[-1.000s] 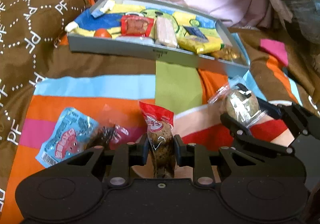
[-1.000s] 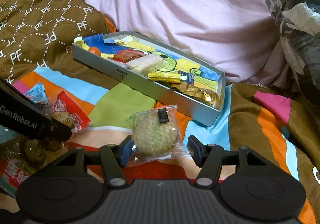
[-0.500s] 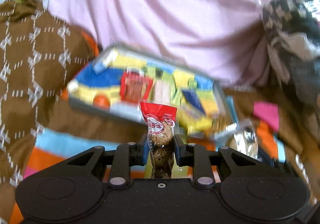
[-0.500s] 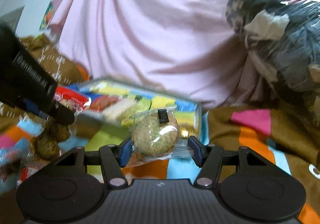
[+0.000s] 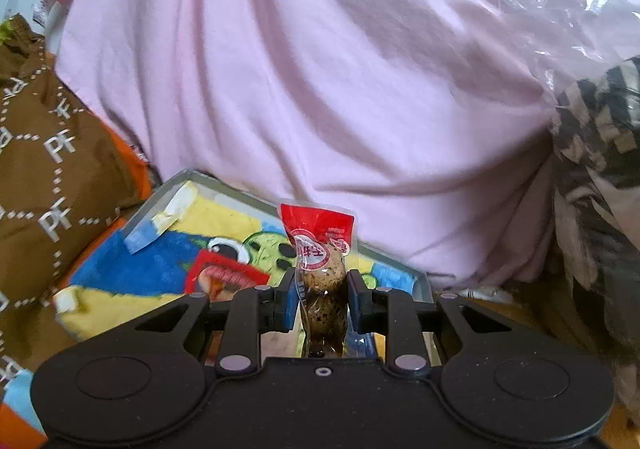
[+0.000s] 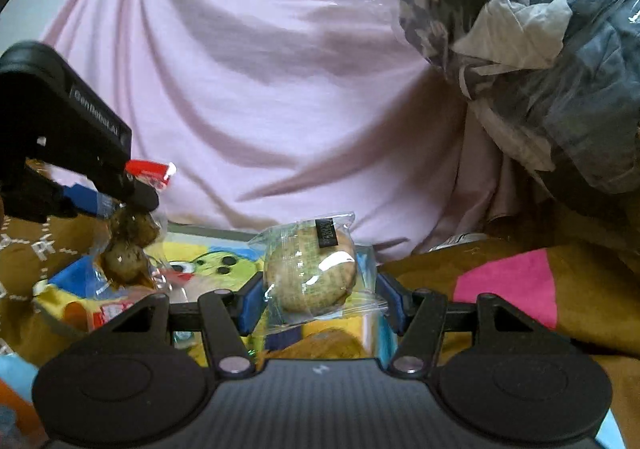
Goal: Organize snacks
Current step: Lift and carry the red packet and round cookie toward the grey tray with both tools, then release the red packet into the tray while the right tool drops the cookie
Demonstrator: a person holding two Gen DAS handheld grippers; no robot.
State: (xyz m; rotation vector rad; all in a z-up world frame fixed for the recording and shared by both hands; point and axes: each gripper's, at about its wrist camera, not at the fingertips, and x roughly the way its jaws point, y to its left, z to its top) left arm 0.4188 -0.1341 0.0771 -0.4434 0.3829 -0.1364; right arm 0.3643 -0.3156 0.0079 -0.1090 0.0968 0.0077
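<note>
My left gripper (image 5: 322, 293) is shut on a red-topped packet of speckled eggs (image 5: 321, 269), held upright above the grey snack box (image 5: 176, 185). Seen from the right wrist, that same left gripper (image 6: 116, 205) hangs at the left with the egg packet (image 6: 126, 249) dangling from it. Between the blue pads of my right gripper (image 6: 316, 295) sits a round cake in clear wrap (image 6: 312, 271), gripped and lifted over the right end of the snack box (image 6: 208, 231). The box has a bright cartoon lining and several snacks lie in it.
A large pink cloth (image 5: 320, 69) rises right behind the box. At the right sits a camouflage bundle in clear plastic (image 6: 520, 29). A brown patterned blanket (image 5: 36, 153) lies to the left. The striped blanket (image 6: 512, 281) spreads out on the right.
Both grippers have lifted off the blanket with their snacks and moved toward the box, which now sits just under them. The blanket's loose packets have dropped out of view.
</note>
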